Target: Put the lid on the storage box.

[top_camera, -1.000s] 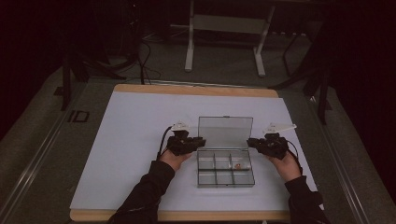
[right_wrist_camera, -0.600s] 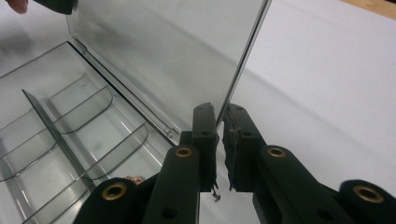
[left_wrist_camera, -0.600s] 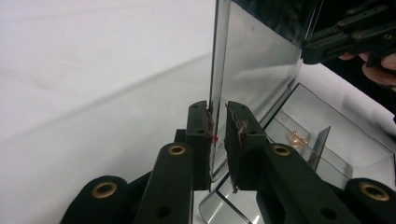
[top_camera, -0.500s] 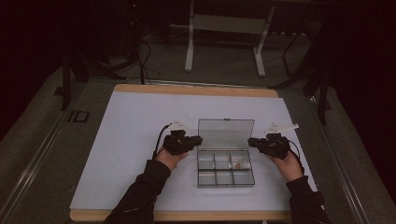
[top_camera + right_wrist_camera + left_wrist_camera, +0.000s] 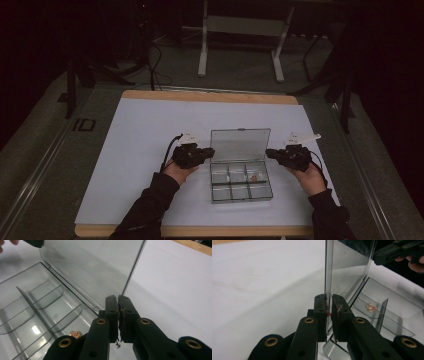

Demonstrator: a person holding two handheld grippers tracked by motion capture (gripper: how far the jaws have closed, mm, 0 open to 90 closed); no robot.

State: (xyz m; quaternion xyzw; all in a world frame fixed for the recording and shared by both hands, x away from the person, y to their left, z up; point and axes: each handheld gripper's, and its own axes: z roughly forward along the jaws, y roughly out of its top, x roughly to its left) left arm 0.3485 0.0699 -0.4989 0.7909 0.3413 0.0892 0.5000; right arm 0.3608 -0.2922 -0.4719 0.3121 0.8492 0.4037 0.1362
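High view: clear compartment box (image 5: pixel 241 181), lid (image 5: pixel 240 144) upright. Left gripper (image 5: pixel 206 152) pinches the lid's left edge; right gripper (image 5: pixel 272 153), jaws nearly together, sits at its right edge, grip uncertain.

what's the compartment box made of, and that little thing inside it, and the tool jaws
Compartment box: looks like clear, slightly smoky hard plastic, glossy; the table shows through its upright lid and it throws reflections. Small item in one compartment: coppery, shiny, probably metal, too small to be sure. The left tool has matte black jaws, likely plastic, with brass-coloured rivets.
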